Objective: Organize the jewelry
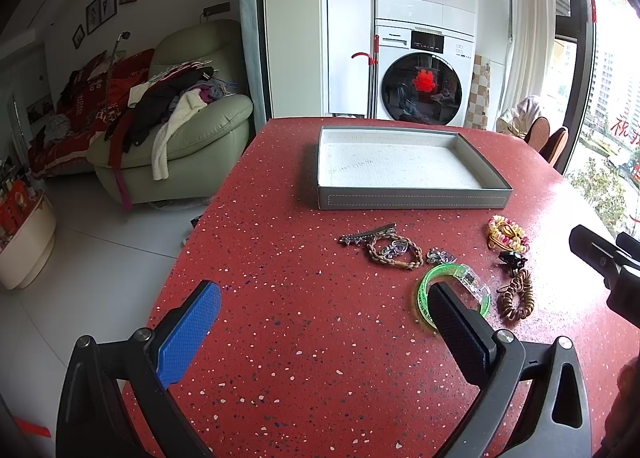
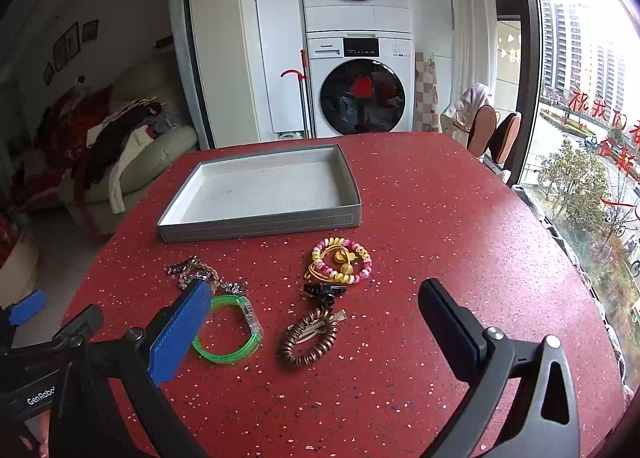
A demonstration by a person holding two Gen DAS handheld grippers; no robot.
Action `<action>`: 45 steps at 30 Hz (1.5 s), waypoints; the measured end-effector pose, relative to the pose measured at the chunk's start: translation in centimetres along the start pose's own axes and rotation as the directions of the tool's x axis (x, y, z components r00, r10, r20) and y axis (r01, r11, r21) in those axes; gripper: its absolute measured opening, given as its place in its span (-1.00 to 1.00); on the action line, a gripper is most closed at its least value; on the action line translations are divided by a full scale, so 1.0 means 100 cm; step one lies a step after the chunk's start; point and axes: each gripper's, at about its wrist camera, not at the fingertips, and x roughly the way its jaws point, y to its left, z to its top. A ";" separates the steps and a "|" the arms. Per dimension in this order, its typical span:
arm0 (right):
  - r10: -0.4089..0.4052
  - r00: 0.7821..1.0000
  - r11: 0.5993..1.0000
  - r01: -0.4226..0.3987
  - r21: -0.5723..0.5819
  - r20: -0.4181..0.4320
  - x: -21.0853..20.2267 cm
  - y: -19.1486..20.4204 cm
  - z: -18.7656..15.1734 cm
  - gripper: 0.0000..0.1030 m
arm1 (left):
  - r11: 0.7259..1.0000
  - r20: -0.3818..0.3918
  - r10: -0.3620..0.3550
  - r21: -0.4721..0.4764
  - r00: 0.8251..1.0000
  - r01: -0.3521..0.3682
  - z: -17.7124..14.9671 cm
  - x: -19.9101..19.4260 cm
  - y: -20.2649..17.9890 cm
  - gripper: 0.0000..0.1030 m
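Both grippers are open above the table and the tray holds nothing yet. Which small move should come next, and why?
Probably lower the right gripper onto the brown spiral hair tie. It lies almost between the open jaws, apart from the green bangle, and the grey tray beyond holds nothing. The left gripper is open too, with nothing beneath it.

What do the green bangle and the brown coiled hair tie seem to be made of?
Green bangle: probably translucent plastic, glossy; light passes through, and one segment looks clear. Brown coiled hair tie: likely springy plastic coil with a slight sheen, wound like a phone cord; a metallic coating cannot be excluded.
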 end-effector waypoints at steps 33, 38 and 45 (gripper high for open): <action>0.002 1.000 1.000 -0.002 -0.001 0.000 -0.001 0.001 0.000 1.00 | 1.000 -0.004 -0.003 0.000 1.000 0.003 -0.002 0.001 0.000 1.00; 0.003 1.000 1.000 -0.003 -0.001 0.000 -0.001 0.002 0.000 1.00 | 1.000 -0.005 -0.002 0.000 1.000 0.002 -0.001 0.001 -0.001 1.00; 0.003 1.000 1.000 -0.003 -0.001 0.000 -0.001 0.002 0.000 1.00 | 1.000 -0.010 -0.002 -0.002 1.000 0.002 -0.010 0.005 -0.004 1.00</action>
